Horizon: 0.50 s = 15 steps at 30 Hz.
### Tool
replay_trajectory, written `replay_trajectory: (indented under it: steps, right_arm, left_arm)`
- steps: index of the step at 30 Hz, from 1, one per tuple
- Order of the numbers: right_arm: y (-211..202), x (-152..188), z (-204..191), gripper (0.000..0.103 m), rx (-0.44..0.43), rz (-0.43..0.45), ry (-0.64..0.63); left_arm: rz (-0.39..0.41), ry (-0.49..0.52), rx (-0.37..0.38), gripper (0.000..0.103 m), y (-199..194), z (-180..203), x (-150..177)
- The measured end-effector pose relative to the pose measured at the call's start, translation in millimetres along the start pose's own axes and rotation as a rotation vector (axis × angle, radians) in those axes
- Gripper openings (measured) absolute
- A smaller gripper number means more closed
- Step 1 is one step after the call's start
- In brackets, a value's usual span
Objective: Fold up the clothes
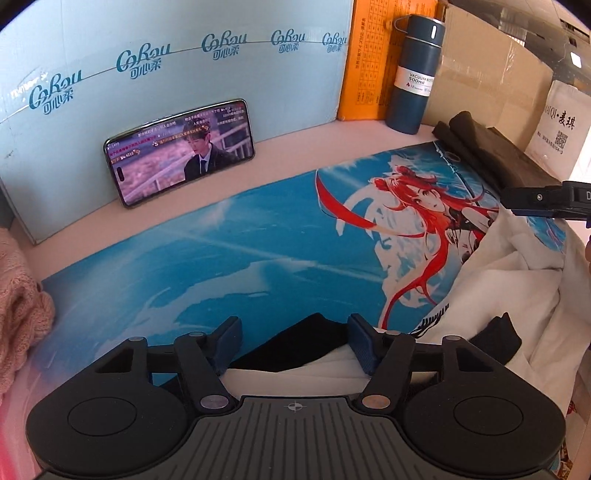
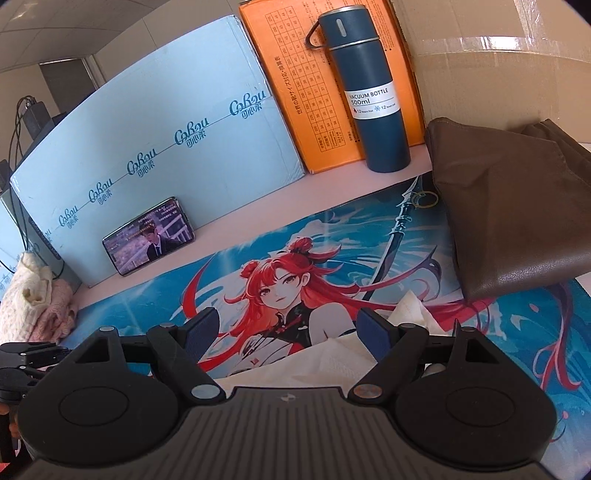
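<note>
Pale pink tabletop (image 2: 258,218), daylit, glare on the surfaces. Blue anime desk mat (image 1: 184,266) covers its centre. Backdrop: light blue carton (image 1: 147,92), orange box (image 2: 295,103), brown cardboard box (image 2: 498,74). Phone (image 1: 181,151) leans on the blue carton, screen lit. Navy vacuum bottle (image 2: 373,92) upright against the orange box. Ceiling tiles (image 2: 55,33) upper left.

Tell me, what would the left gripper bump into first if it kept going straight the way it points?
Probably the garment right under it: the left gripper has its fingers apart over the black collar of the white garment. Just past that lies the blue anime mat. Depth is hard to judge in this fisheye view.
</note>
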State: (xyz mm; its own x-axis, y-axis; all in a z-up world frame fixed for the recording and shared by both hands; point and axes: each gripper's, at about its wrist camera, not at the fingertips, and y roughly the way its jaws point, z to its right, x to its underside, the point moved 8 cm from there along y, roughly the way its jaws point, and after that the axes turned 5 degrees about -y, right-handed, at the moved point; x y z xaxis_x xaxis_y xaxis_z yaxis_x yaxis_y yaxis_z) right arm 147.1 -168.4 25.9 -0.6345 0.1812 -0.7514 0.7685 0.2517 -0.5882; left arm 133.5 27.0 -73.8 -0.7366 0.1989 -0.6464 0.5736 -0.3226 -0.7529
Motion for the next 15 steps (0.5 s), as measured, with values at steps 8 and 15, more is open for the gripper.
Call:
replay_trajectory:
  steps: [8, 15]
  right_arm:
    - [5.5, 15.5, 14.6, 0.081, 0.029, -0.055, 0.018]
    - [2.6, 25.4, 4.0, 0.076, 0.094, -0.044, -0.107]
  left_arm:
    - [0.125, 0.096, -0.067, 0.001, -20.8, 19.1, -2.0]
    - [0.367, 0.091, -0.166, 0.001, -70.9, 17.6, -36.0]
